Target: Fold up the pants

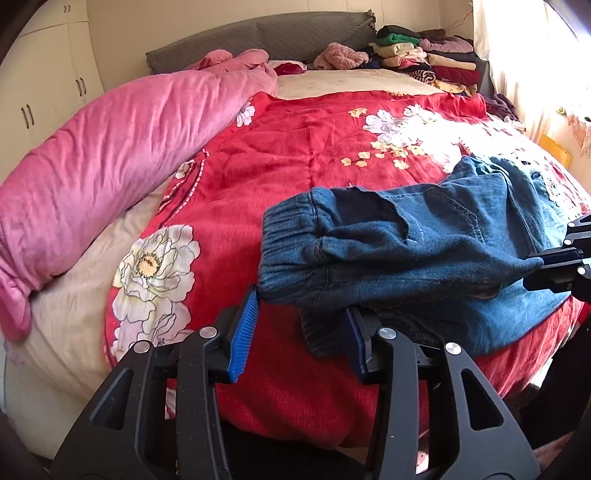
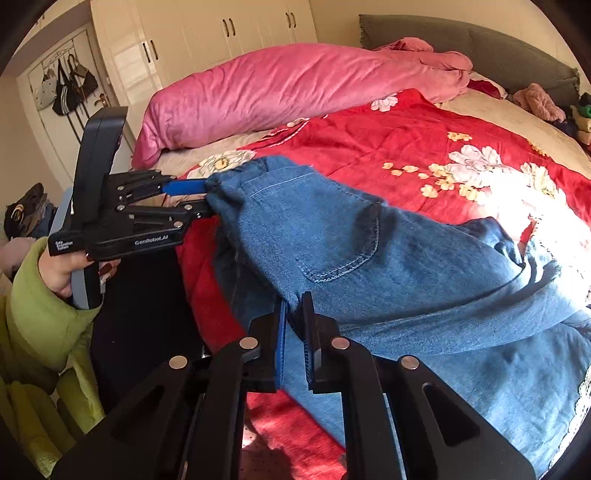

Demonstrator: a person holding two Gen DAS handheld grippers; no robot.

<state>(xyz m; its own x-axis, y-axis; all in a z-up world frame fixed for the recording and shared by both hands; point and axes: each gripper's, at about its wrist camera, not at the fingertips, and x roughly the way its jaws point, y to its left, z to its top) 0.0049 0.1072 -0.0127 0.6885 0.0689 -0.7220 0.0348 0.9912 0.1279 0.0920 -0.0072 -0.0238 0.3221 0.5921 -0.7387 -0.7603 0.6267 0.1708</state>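
Observation:
Blue jeans (image 1: 424, 251) lie bunched on the red floral quilt (image 1: 295, 147), with the elastic waistband toward me. In the left wrist view my left gripper (image 1: 303, 301) has its blue pads well apart, and only the fingertips pinch the bunched waistband corner. From the right wrist view that left gripper (image 2: 207, 199) holds the waistband end a little above the bed. My right gripper (image 2: 294, 299) is shut on a fold of the jeans (image 2: 369, 258) below the back pocket. It also appears at the right edge as the right gripper (image 1: 543, 264), pinching the denim.
A rolled pink duvet (image 1: 110, 147) runs along the bed's left side. Folded clothes (image 1: 424, 59) are stacked by the grey headboard. A hand in a green sleeve (image 2: 37, 295) carries the left gripper. White wardrobes (image 2: 221, 29) stand behind. The bed's near edge lies just below both grippers.

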